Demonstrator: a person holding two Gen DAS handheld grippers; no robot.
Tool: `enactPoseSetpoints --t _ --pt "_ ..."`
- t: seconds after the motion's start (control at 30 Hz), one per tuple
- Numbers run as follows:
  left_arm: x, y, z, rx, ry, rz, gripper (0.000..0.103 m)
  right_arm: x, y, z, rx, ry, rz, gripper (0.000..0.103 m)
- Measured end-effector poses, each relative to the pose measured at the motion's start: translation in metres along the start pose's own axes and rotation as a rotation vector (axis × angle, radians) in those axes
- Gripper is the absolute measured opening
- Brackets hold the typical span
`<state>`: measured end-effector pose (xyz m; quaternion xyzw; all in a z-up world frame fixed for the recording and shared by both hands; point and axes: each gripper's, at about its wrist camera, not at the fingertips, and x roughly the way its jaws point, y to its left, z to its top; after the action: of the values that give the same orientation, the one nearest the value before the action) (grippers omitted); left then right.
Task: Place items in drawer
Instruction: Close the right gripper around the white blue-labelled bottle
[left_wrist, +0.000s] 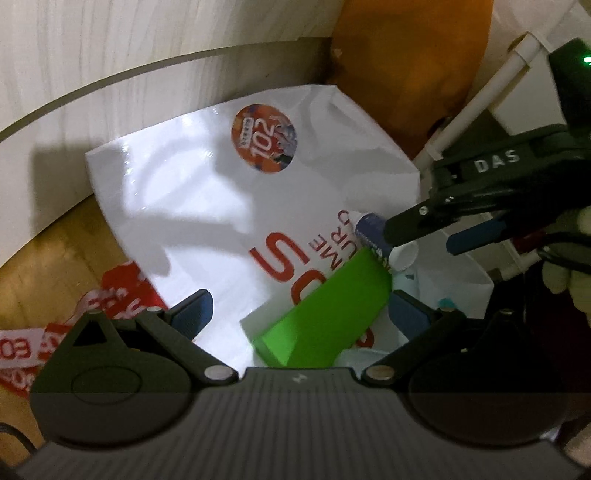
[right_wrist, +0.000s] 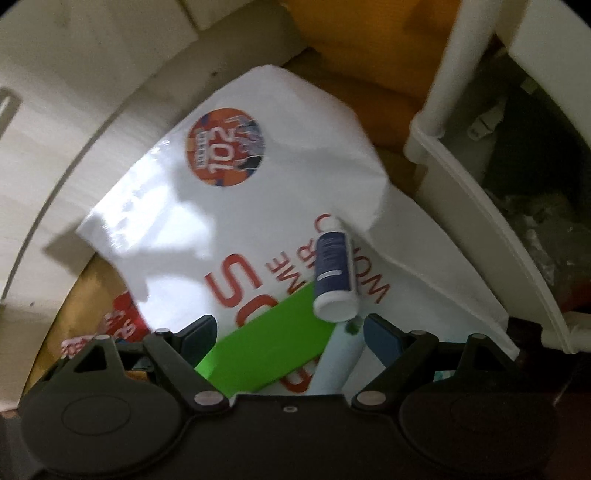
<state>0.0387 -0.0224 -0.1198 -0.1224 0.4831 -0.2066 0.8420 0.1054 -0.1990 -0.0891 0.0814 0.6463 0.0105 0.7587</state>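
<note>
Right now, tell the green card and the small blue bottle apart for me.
The green card is flat, plain bright green and rectangular; the blue bottle is a round cylinder, dark blue label with white ends. The card is the larger of the two in both views. The bottle's lower end overlaps the card's corner. Both lie on the white printed bag, and neither gripper holds either.

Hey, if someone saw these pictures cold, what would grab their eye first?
Probably the big glossy white bag with red lettering and a round orange 102 sticker, filling the middle of the drawer. On its near end lies a bright green flat piece, and a small blue bottle with white ends rests just right of that. Both grippers have their jaws open, holding nothing.
</note>
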Motion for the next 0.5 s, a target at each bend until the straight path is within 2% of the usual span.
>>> enactPoseSetpoints --t 0.1,0.23,0.5 --pt "0.013 -0.002 0.005 0.006 -0.011 -0.008 0.103 0.01 0.0 0.005 -0.005 0.015 -0.014 0.086" --pt "0.021 -0.004 0.006 0.026 -0.03 -0.034 0.103 0.02 -0.001 0.007 0.006 0.032 -0.016 0.074" --pt "0.028 -0.011 0.003 0.084 -0.035 -0.092 0.103 0.032 -0.009 0.015 0.024 0.036 -0.007 0.072"
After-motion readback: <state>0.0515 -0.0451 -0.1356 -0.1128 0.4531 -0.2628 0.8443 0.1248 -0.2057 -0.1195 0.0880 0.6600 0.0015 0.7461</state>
